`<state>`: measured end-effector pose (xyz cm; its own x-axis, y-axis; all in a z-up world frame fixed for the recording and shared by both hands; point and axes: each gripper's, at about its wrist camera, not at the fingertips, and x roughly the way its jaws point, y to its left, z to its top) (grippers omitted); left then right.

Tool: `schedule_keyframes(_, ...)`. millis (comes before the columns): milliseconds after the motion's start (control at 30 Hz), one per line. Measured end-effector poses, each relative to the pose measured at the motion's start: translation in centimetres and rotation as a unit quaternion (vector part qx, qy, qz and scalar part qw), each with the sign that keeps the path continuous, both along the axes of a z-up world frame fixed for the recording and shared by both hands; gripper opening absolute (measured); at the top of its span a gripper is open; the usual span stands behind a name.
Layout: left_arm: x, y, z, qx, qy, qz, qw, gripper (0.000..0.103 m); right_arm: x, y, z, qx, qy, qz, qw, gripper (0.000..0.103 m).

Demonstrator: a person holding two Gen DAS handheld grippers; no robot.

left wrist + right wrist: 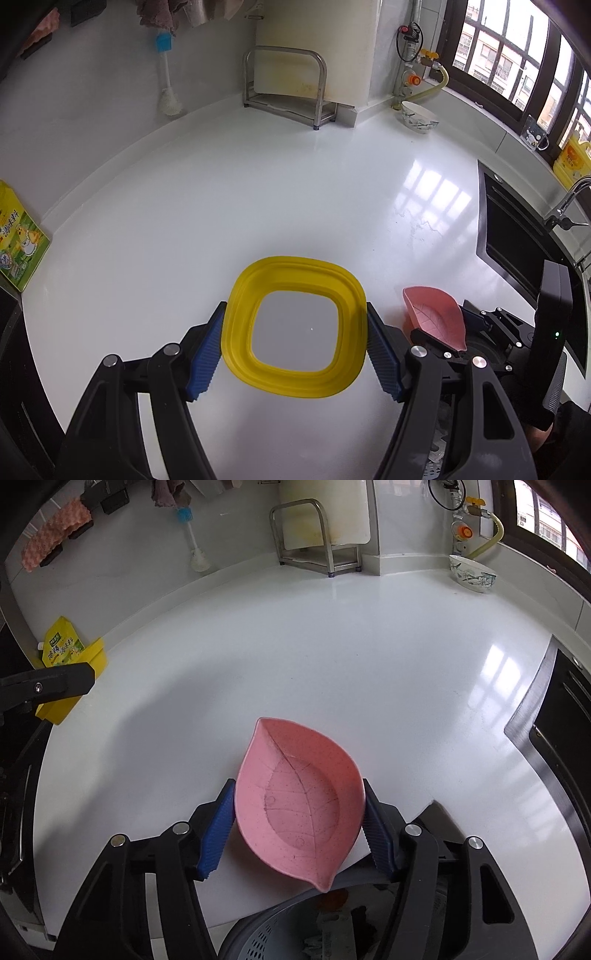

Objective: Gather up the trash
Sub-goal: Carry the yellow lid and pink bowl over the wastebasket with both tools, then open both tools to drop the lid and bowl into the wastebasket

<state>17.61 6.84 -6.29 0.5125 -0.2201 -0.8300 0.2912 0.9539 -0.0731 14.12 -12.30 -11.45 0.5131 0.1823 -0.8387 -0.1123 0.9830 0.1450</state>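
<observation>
Left wrist view: the left gripper (294,349) clamps a yellow square container (294,326) between its blue pads, held over the white counter (258,192).

Right wrist view: the right gripper (299,829) grips a pink leaf-shaped dish (299,805), its near tip above a grey bin (295,930) holding scraps.

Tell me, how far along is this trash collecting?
Seemingly midway. Scraps already lie in the grey bin below the counter edge. In hand: the right gripper holds an empty-looking pink leaf dish above it; the left gripper holds a yellow container. Left: the yellow packet.
</observation>
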Motion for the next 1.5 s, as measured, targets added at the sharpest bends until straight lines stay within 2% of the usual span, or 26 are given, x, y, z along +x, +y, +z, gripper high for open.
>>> schedule_keyframes(233,-3.2,-2.2,0.5,-0.002,0.004,0.001,1.0,0.068,-3.2,-1.5,1.5,0.022,-0.002,-0.008,1.0,0.062)
schedule_keyframes(533,-9.5,-8.4,0.8,-0.016,0.017,-0.027,0.9994,0.068,-11.4,-7.1,1.7,0.016,0.011,-0.033,0.999,0.062)
schedule_keyframes(867,-15.3,-14.1,-1.6,0.015,0.021,-0.026,0.9993,0.068,-18.5,-12.1,0.9,0.029,0.037,-0.071,0.996,0.062)
schedule_keyframes(1200,-18.7,-16.1,-5.7,0.033,0.054,-0.015,0.9979,0.068,-20.2,-12.3,-0.3,0.025,0.063,-0.058,0.996,0.062)
schedule_keyframes(1367,-18.9,-15.3,-6.1,0.034,0.051,0.009,0.9981,0.072,-19.8,-11.9,-0.4,0.045,0.058,-0.036,0.997,0.062)
schedule_keyframes(1433,-18.7,-14.8,-5.8,0.034,0.05,0.022,0.9979,0.082,-19.4,-11.8,-0.4,0.051,0.066,-0.03,0.996,0.062)
schedule_keyframes(1500,-18.7,-14.1,-5.4,0.031,0.047,0.038,0.9977,0.086,-19.3,-11.9,-0.2,0.046,0.066,-0.034,0.996,0.065)
